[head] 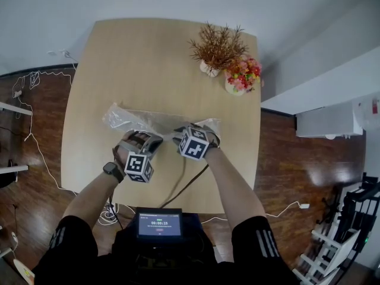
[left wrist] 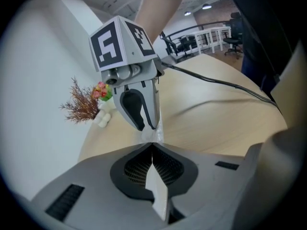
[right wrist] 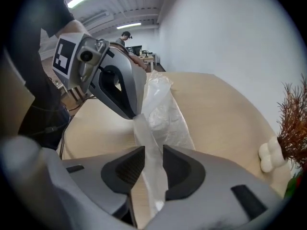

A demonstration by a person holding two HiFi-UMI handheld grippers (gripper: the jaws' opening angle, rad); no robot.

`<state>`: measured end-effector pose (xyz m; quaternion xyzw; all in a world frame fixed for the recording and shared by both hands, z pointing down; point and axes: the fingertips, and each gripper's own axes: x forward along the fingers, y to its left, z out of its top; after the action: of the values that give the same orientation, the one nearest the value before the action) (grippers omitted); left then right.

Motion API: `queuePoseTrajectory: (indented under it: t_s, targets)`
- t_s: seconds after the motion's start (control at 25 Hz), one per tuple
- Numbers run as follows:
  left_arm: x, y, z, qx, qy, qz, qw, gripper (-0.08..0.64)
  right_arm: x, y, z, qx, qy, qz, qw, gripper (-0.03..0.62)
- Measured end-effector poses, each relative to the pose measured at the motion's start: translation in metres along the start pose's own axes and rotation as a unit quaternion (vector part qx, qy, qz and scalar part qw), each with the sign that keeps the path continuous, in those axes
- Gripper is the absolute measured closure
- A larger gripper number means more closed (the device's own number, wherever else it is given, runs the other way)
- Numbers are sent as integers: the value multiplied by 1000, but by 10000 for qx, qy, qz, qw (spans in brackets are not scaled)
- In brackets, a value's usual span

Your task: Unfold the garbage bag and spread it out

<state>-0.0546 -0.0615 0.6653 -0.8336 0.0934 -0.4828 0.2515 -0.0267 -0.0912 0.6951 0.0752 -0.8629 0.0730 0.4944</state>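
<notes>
Near the front edge of the pale wooden counter [head: 148, 58], left tool [left wrist: 152, 146] and right tool [right wrist: 153, 153] each pinch the clear plastic garbage bag [head: 133, 119], seemingly to pull it open.

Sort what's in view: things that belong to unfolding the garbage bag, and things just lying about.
Belongs to the job: garbage bag; left gripper and right gripper, both clamped on it.

Just lying about: dried plant; flower bouquet; black cable on the table.
</notes>
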Motion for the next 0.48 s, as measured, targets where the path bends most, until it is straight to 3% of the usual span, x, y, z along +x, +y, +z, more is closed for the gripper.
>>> queuePoseTrajectory:
  t_s: [0.24, 0.48]
  targets:
    - [2, -5, 0, -111, -42, -116, 9999, 560, 0, 4, -2, -122, -10, -182, 9998, 553]
    - [-20, 12, -2, -414, -245, -126, 9988, 460, -12, 5, 3, -317, -69, -467, 9984, 569]
